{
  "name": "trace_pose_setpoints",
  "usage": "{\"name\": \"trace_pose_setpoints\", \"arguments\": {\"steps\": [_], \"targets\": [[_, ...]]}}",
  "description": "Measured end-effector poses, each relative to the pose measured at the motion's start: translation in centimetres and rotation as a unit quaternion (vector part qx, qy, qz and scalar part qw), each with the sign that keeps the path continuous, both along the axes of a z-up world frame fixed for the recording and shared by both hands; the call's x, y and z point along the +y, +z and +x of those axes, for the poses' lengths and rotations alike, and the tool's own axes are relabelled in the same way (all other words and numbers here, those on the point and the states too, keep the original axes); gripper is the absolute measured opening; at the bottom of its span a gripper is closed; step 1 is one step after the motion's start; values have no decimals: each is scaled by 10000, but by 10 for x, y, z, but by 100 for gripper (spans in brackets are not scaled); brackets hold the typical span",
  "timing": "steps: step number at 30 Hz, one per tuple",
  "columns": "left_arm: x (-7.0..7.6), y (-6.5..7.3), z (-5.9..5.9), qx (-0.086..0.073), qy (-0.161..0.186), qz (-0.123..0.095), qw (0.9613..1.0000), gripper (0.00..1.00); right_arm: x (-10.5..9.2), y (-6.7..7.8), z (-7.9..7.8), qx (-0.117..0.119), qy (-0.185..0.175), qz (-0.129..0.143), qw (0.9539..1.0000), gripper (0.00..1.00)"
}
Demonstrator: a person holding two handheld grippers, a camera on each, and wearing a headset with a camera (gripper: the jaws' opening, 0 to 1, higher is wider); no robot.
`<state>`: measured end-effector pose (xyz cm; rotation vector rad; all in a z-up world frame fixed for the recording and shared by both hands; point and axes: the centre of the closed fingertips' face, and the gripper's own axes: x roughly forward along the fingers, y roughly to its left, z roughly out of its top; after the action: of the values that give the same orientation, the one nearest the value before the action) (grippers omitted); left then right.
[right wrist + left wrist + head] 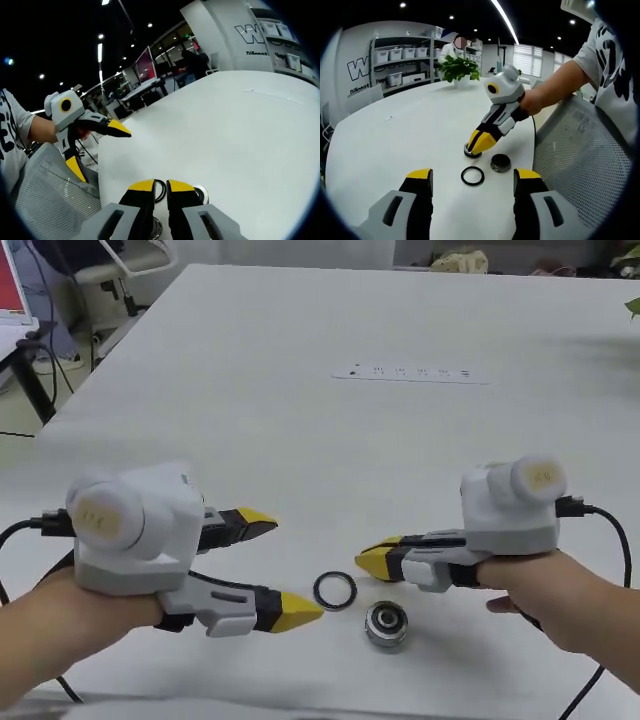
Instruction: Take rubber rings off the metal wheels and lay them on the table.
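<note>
A loose black rubber ring (334, 591) lies flat on the white table (300, 420). A metal wheel (386, 624) stands just right of it, nearer me. My left gripper (278, 565) hovers left of the ring, open and holding nothing; in its own view the ring (472, 176) lies ahead between the jaws of the left gripper (473, 175). My right gripper (368, 560) is shut, with its tips just right of the ring. In the left gripper view the right gripper (481, 144) points down onto a second wheel (470, 154). That wheel (201, 192) shows beside the right gripper (161, 186).
A white power strip (410, 372) lies flat at the table's far middle. An office chair (110, 280) stands beyond the far left corner. A potted plant (459, 70) sits at the table's right end. A mesh chair back (580, 160) is behind the near edge.
</note>
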<state>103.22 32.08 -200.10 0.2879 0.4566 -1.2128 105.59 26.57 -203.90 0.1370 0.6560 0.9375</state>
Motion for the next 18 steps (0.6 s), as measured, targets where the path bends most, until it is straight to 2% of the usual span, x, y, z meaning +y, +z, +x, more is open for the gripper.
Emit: {"name": "trace_pose_setpoints", "arguments": {"steps": [6,13,18], "targets": [[-6,3,4,-17,-47,6,10000,62,-14,10,6,-158,-102,54,9998,9],[-15,4,8,-1,-122,53,9999,62,-32,17,13,-328,-205,-10,9992,12],[-24,7,16,6,-166,37,9999,61,-47,20,15,-457,-300,-72,9985,15]]}}
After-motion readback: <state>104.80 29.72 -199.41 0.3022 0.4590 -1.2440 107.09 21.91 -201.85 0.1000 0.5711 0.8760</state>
